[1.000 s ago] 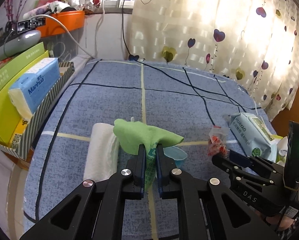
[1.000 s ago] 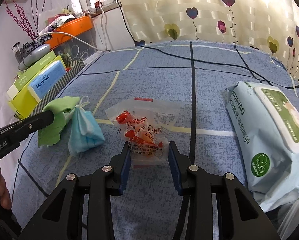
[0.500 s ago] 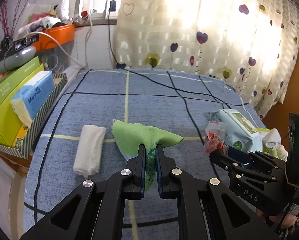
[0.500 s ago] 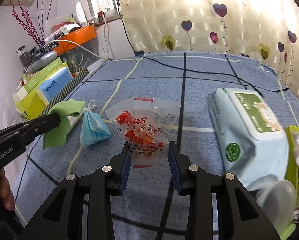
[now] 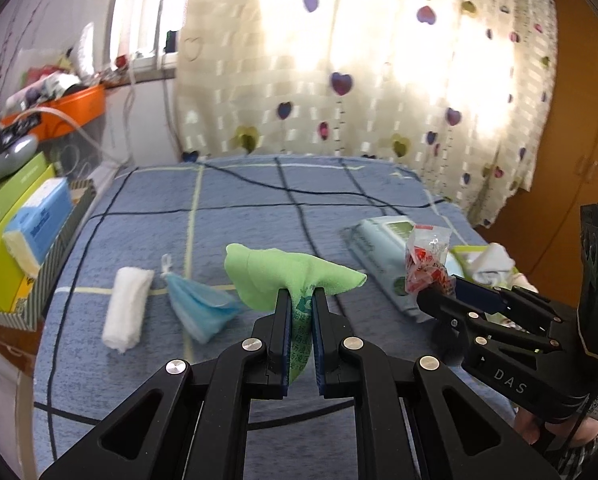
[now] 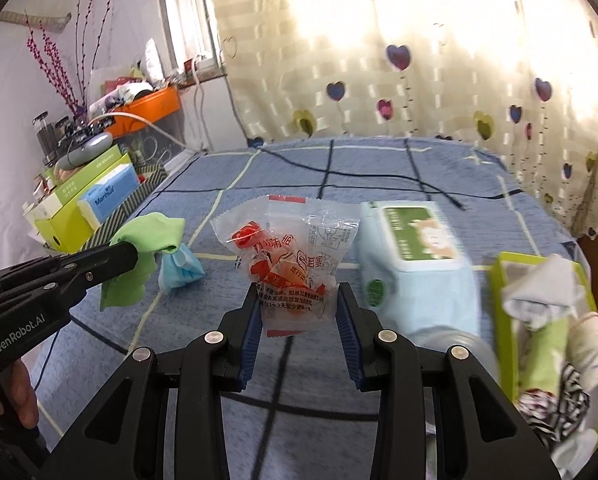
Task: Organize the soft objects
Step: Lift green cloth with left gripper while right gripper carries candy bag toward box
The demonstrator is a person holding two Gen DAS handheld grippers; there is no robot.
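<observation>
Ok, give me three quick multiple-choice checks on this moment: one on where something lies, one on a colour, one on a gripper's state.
1. The rolled white towel lies:
A. on the blue checked bedspread, left of the crumpled blue face mask
B. in the yellow-green box
C. on the wet wipes pack

2. The cloth in the left gripper is:
A. orange
B. green
C. black

3. The right gripper is:
A. open, holding nothing
B. shut on the cloth
C. shut on the clear plastic packet with red print

Answers: 1 A, it rests on the bedspread beside the mask; 2 B, green fabric sits between the fingers; 3 C, both fingers press the packet's sides.
</observation>
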